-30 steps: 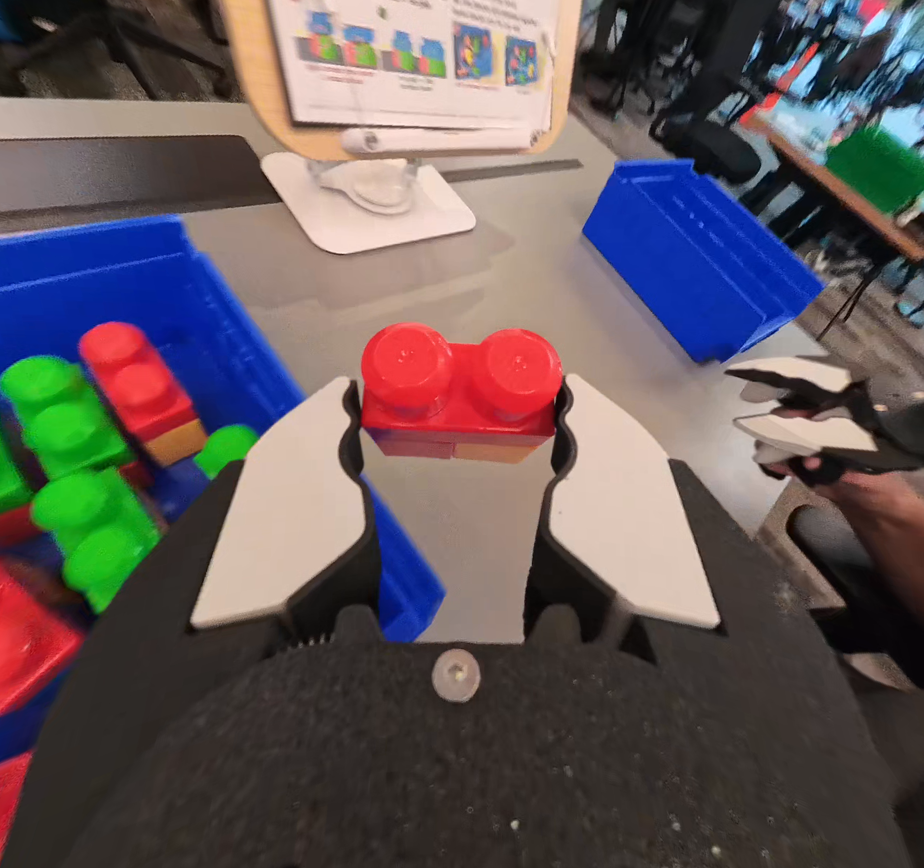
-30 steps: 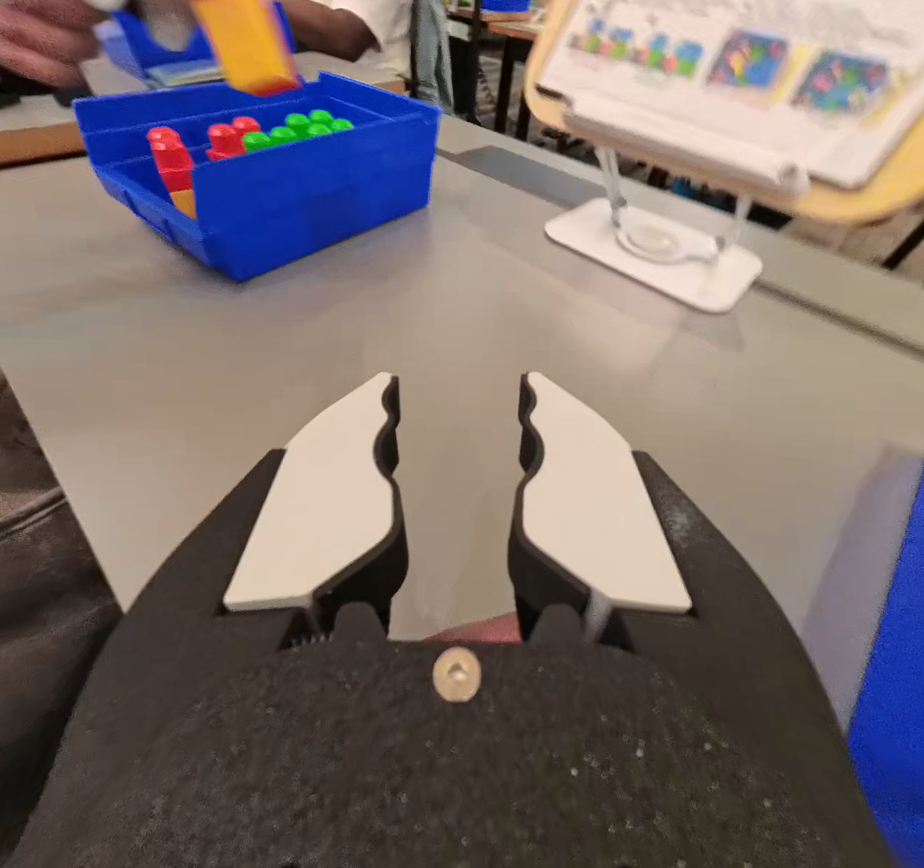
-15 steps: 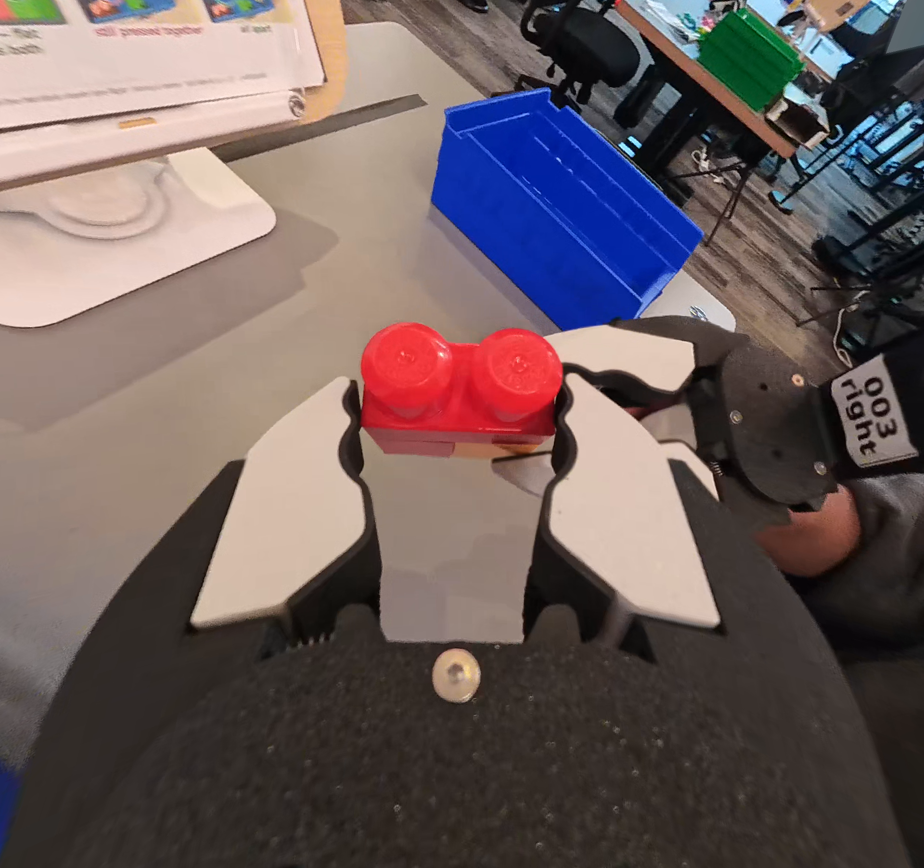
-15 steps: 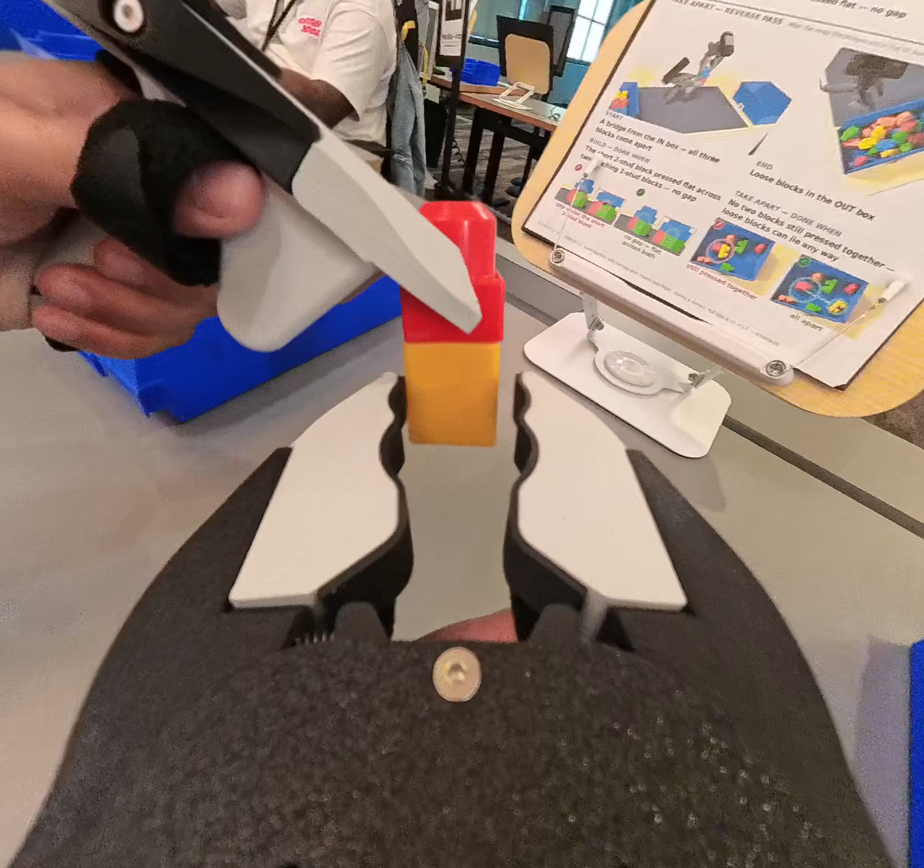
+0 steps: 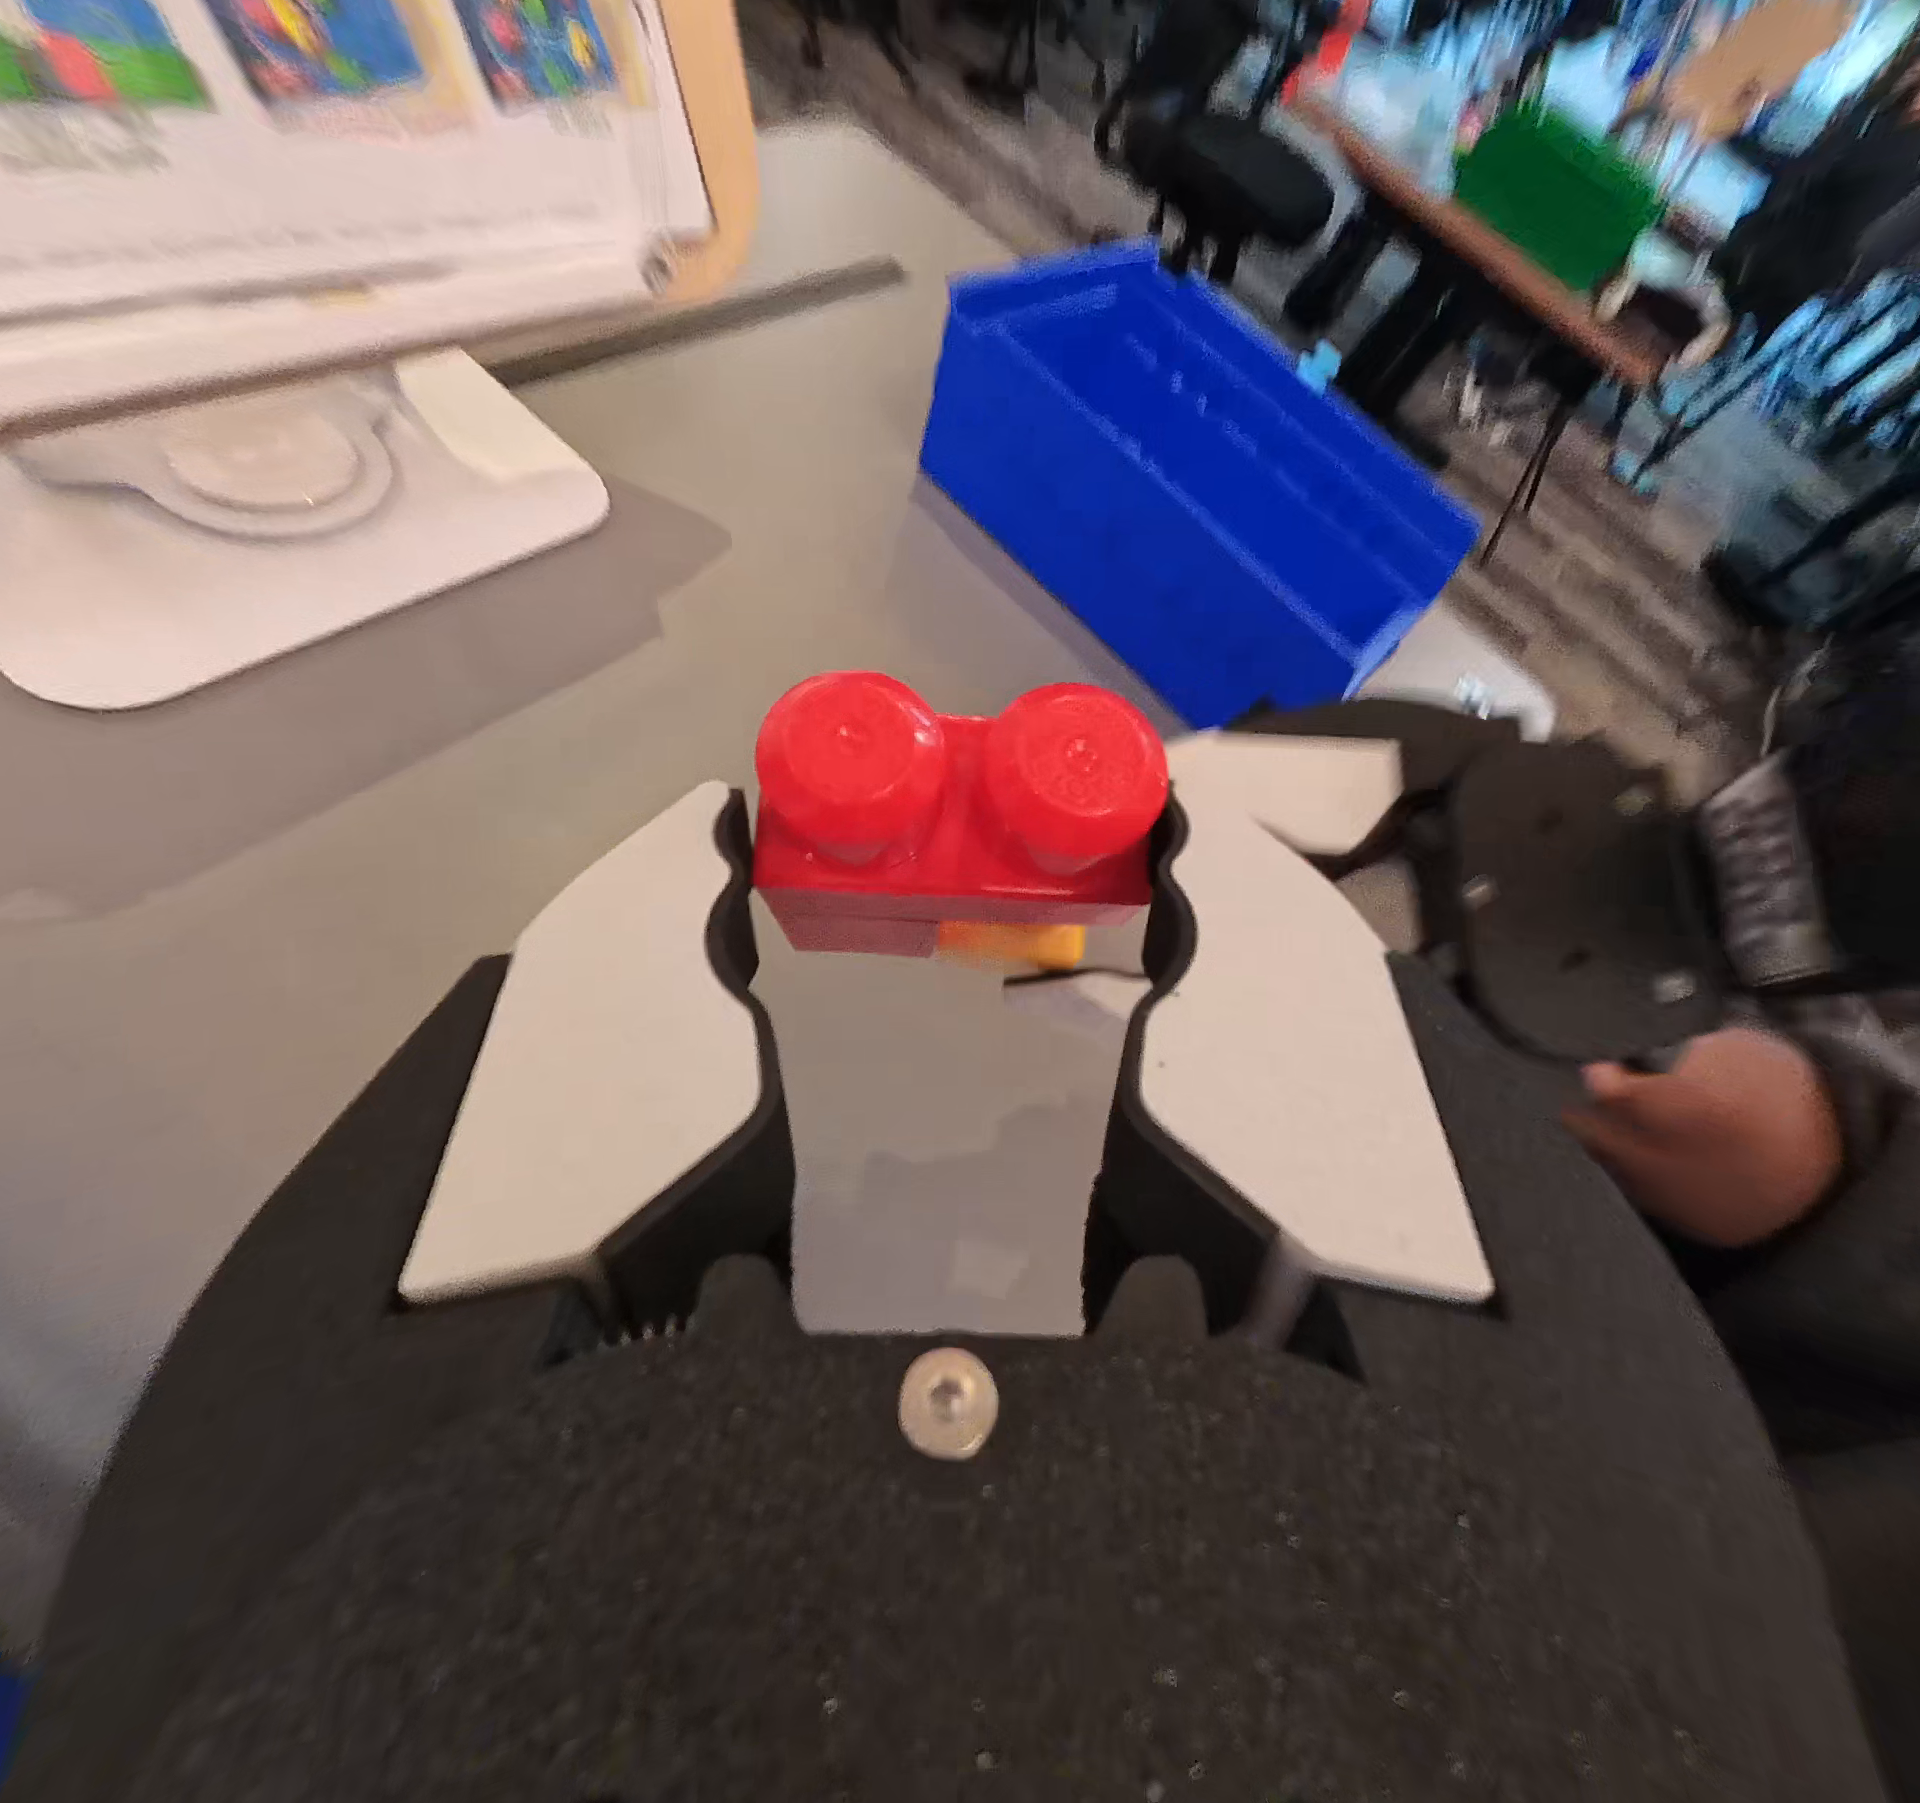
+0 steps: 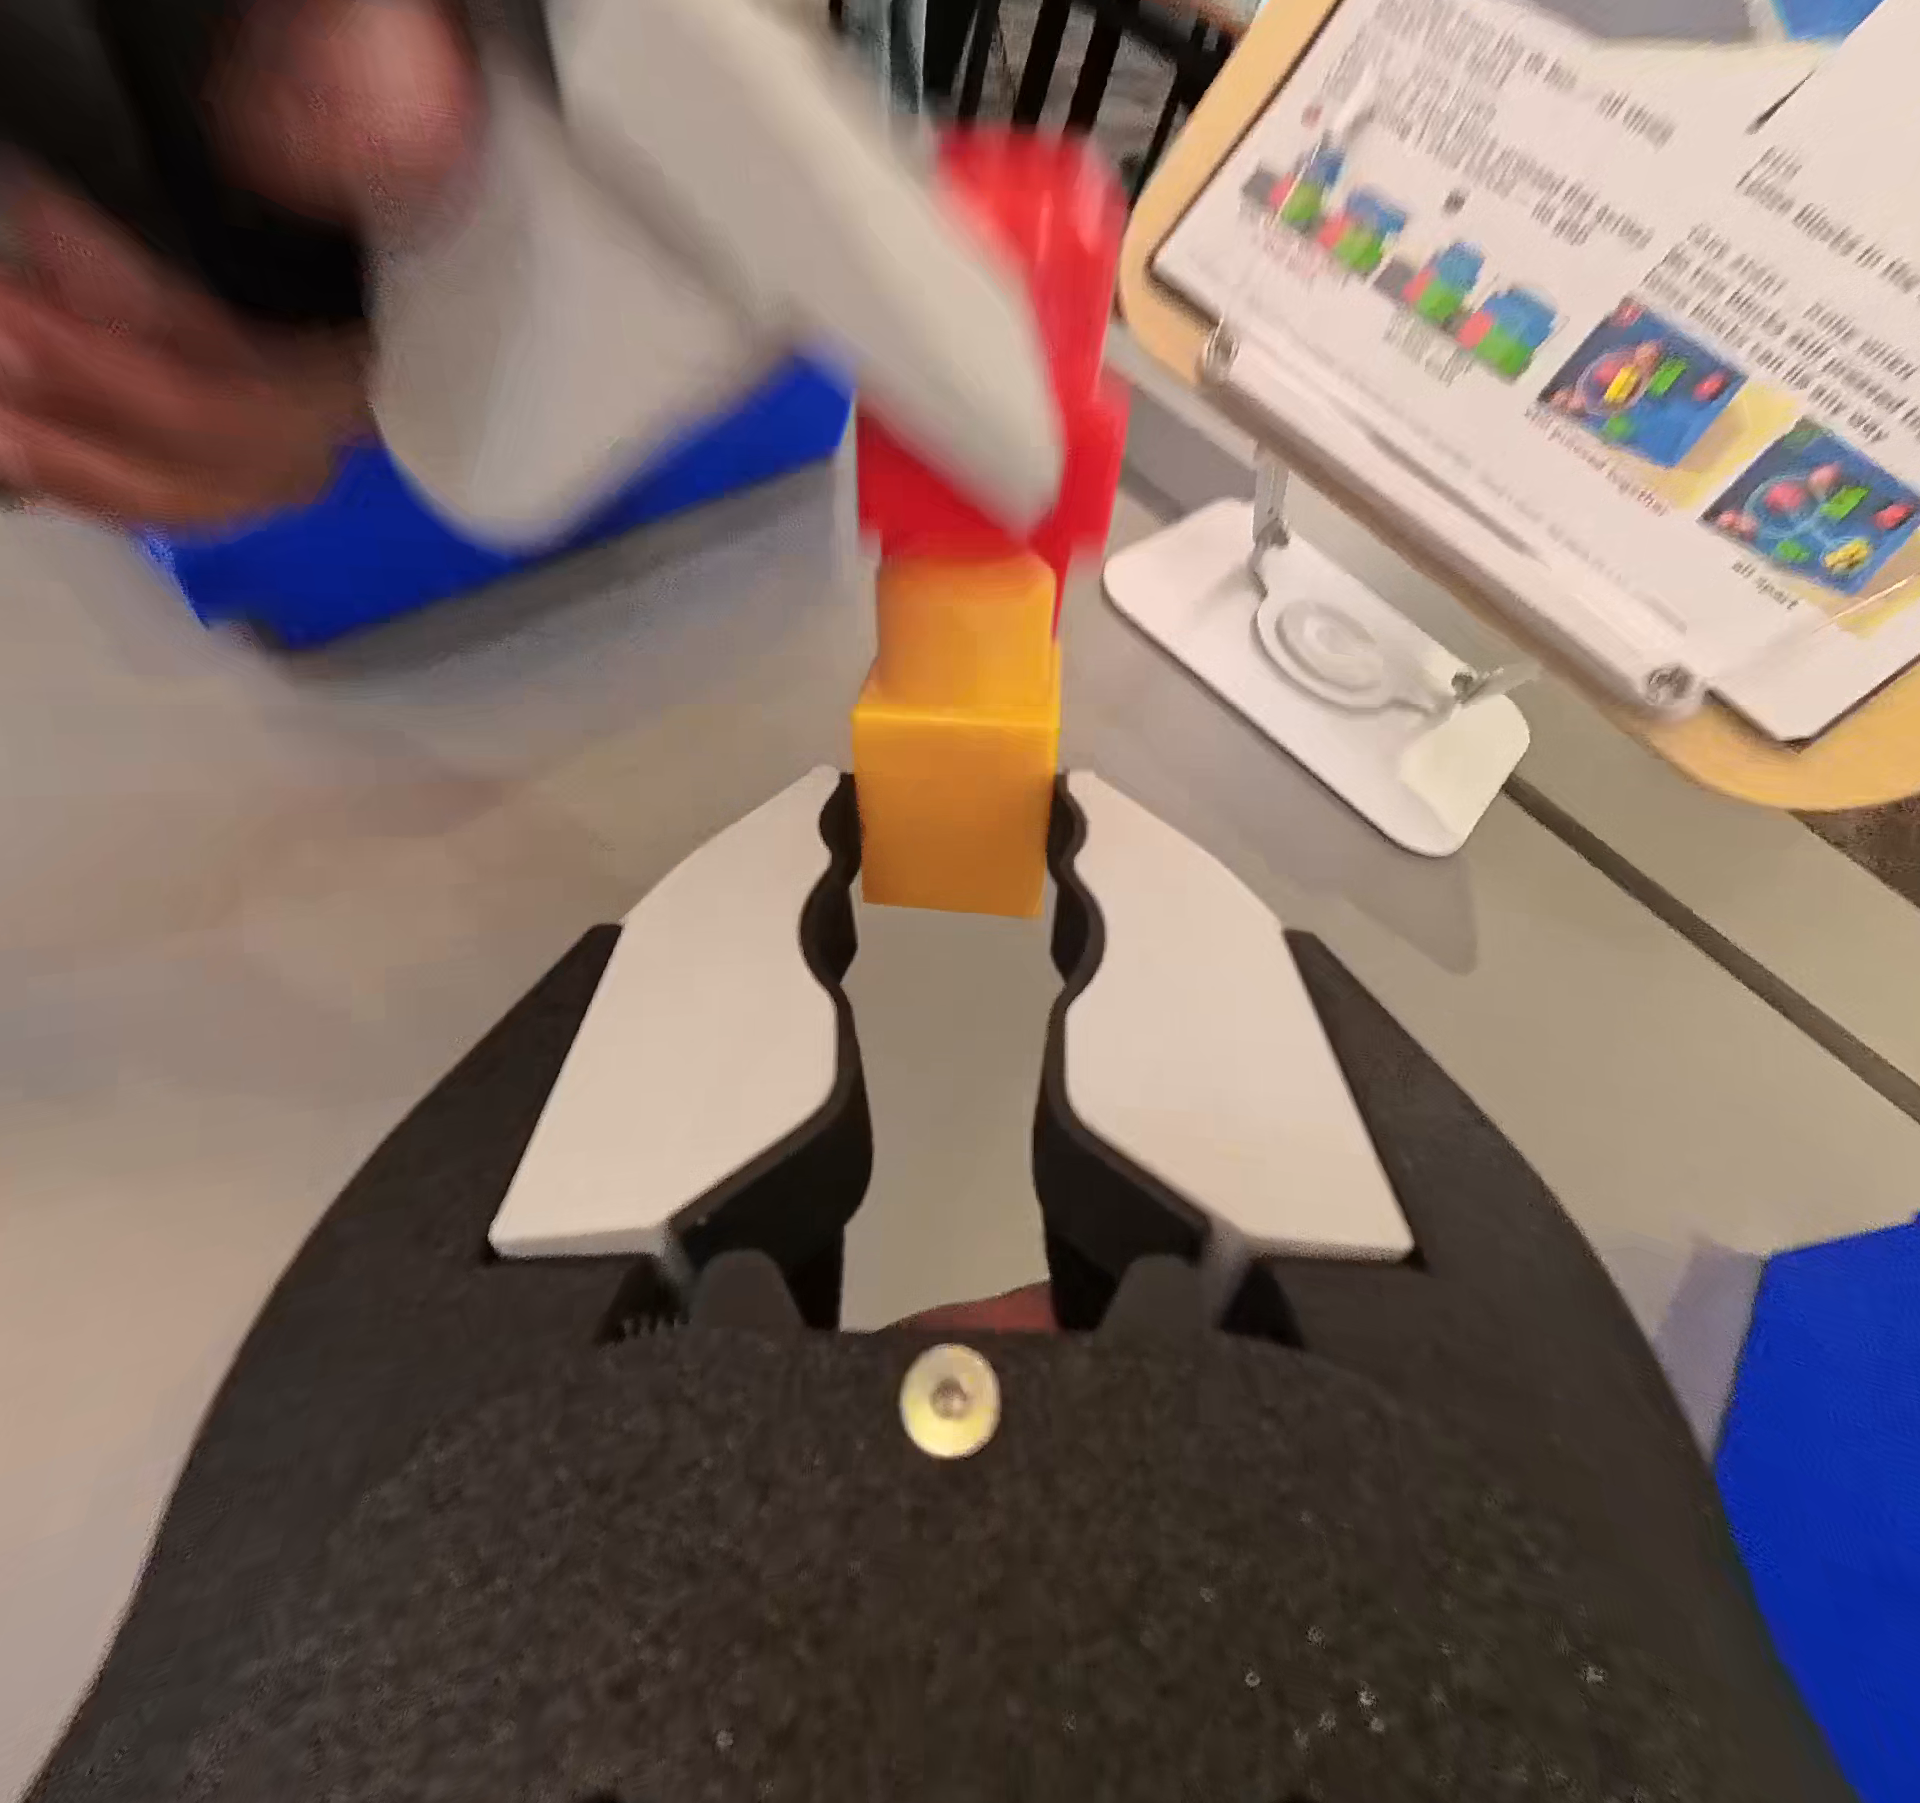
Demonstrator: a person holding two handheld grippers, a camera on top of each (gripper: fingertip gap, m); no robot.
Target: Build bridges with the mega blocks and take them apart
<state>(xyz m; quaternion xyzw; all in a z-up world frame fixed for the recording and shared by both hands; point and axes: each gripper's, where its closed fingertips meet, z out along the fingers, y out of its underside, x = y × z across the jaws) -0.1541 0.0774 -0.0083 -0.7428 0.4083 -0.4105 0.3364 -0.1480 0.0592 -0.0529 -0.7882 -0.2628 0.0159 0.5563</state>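
My left gripper (image 5: 951,860) is shut on a red two-stud block (image 5: 951,818), held above the grey table. A dark red block and a yellow block (image 5: 1013,943) show under it. In the right wrist view my right gripper (image 6: 951,818) is shut on the yellow block (image 6: 951,797), whose stud is partly pulled out from under the red block (image 6: 1081,340). The left gripper's grey finger (image 6: 831,299) crosses the red block there, blurred. The right gripper also shows at the right of the left wrist view (image 5: 1455,870).
An empty blue bin (image 5: 1174,486) stands on the grey table (image 5: 364,870) at the right. Another blue bin (image 6: 468,527) is behind the left gripper. A board with an instruction sheet on a white stand (image 6: 1340,652) stands at the back. Chairs and tables lie beyond.
The right gripper closed on the yellow block under the red one. The yellow block has come down a little from the red block, its stud now showing. Both views are blurred with motion.
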